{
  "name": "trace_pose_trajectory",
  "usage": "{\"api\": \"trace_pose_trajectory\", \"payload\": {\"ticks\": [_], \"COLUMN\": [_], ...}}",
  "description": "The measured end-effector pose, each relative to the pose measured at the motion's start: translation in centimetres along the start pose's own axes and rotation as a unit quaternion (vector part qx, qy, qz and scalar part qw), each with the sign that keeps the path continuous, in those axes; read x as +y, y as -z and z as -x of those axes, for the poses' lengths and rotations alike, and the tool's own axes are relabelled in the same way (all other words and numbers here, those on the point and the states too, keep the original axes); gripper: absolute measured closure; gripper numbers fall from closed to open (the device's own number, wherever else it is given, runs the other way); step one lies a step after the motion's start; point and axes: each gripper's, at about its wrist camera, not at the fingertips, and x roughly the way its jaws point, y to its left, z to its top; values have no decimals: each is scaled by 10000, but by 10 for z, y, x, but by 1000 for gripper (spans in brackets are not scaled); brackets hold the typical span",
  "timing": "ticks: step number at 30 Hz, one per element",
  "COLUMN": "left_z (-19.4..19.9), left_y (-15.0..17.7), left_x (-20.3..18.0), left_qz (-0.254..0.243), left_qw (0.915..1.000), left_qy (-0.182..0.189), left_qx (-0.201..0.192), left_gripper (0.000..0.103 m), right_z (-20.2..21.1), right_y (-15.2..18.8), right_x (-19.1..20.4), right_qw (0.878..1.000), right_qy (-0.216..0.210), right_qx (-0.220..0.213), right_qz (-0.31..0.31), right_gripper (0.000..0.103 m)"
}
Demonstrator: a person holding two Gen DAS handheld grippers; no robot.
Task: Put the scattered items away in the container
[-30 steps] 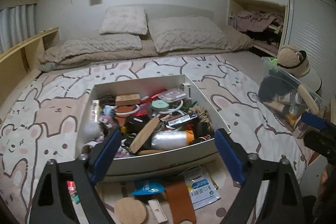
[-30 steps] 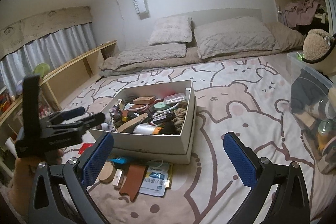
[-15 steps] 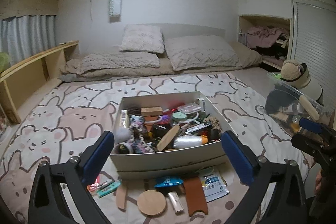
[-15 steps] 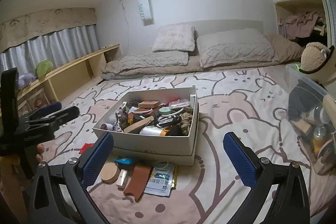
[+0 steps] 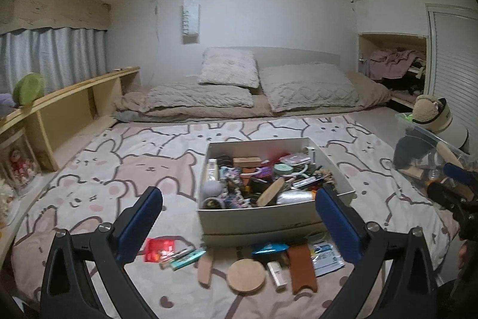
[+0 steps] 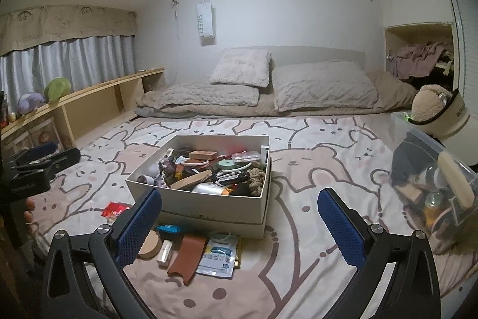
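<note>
A white box (image 5: pixel 257 217) (image 6: pixel 194 204) full of small items sits on the bed. In front of it lie loose items: a round wooden coaster (image 5: pixel 246 275) (image 6: pixel 149 242), a brown leather case (image 5: pixel 301 268) (image 6: pixel 186 259), a white packet (image 5: pixel 327 257) (image 6: pixel 219 256), a blue pouch (image 5: pixel 267 248), a red packet (image 5: pixel 158 248) (image 6: pixel 115 210) and a teal tube (image 5: pixel 186 256). My left gripper (image 5: pixel 239 226) is open and empty, held back from the box. My right gripper (image 6: pixel 239 224) is open and empty, above the bedding to the box's right front.
A clear plastic bin (image 6: pixel 433 178) (image 5: pixel 430 154) with a plush toy and a cap stands at the right bed edge. Pillows (image 6: pixel 322 85) lie at the far end. A wooden shelf (image 6: pixel 89 100) runs along the left.
Both grippers have pulled back and up from the box, so it looks smaller and more of the room shows. More loose items at the left front came into the left view.
</note>
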Motion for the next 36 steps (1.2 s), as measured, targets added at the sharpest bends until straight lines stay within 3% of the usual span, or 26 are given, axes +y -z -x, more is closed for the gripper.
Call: {"api": "trace_pose_trajectory", "payload": {"ticks": [9,36], "left_z": [16,35], "left_y": [12,34], "left_x": [21,32], "left_qz": [100,85], "left_qw": [9998,9993], "left_qy": [-122,-329], "left_qx": [75,183], "left_gripper": [0,0], "right_z": [11,25], "right_y": [6,21], "right_x": [3,-7], "right_qw": [9998,9993], "right_qy": [147,367], "right_qx": [-120,-73], "right_qz": [48,-17], "right_gripper": [0,0]}}
